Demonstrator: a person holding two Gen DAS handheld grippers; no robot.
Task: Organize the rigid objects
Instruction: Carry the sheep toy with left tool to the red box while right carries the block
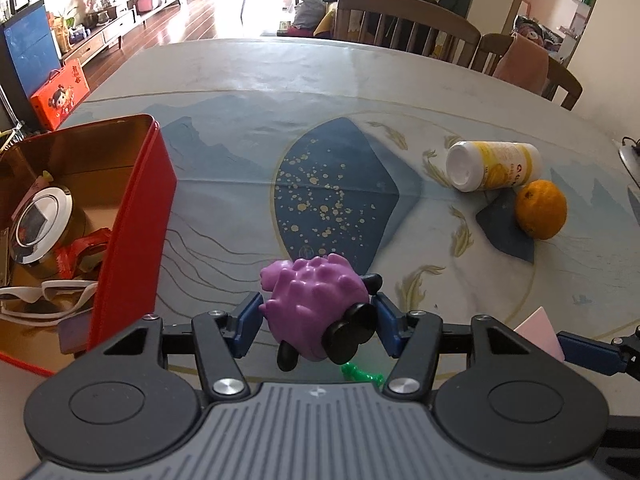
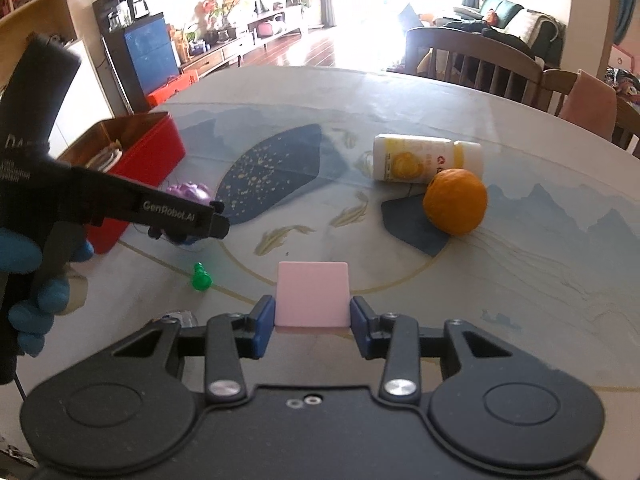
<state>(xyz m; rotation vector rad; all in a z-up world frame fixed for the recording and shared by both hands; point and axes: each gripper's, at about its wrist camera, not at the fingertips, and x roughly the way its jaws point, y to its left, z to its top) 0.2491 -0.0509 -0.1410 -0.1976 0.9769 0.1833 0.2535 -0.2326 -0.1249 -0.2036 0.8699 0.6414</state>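
1. The table (image 1: 320, 80) carried everything; its printed cover showed a dark blue speckled shape near the middle, and most of the surface lay bare toward the far edge.
2. The red tin (image 1: 132, 216) stood open at the table's left edge, already holding a round mirror-like disc, white glasses and red wrappers; judged from the task, it served as the collecting box, which explains why it sat lidless within easy reach of the left gripper.
3. The white-and-yellow bottle (image 2: 424, 158) lay on its side toward the right edge, with the orange (image 2: 456, 202) just beside it on the near side, perhaps touching; both looked unsorted.
4. The left gripper (image 1: 316, 316) was pinching the purple spiky toy (image 1: 312, 300), its blue pads pressed on the body from either side so the black legs hung free; this sat near the table's front edge, just right of the tin, probably ready for a short carry.
5. The right gripper (image 2: 312, 316) was pinching the pink square card (image 2: 312, 300) by its lower side edges, so the card stood upright above the surface near the front edge.
6. The green pawn-shaped piece (image 2: 200, 278) lay on the table between the two grippers, near the front edge, apparently waiting its turn.
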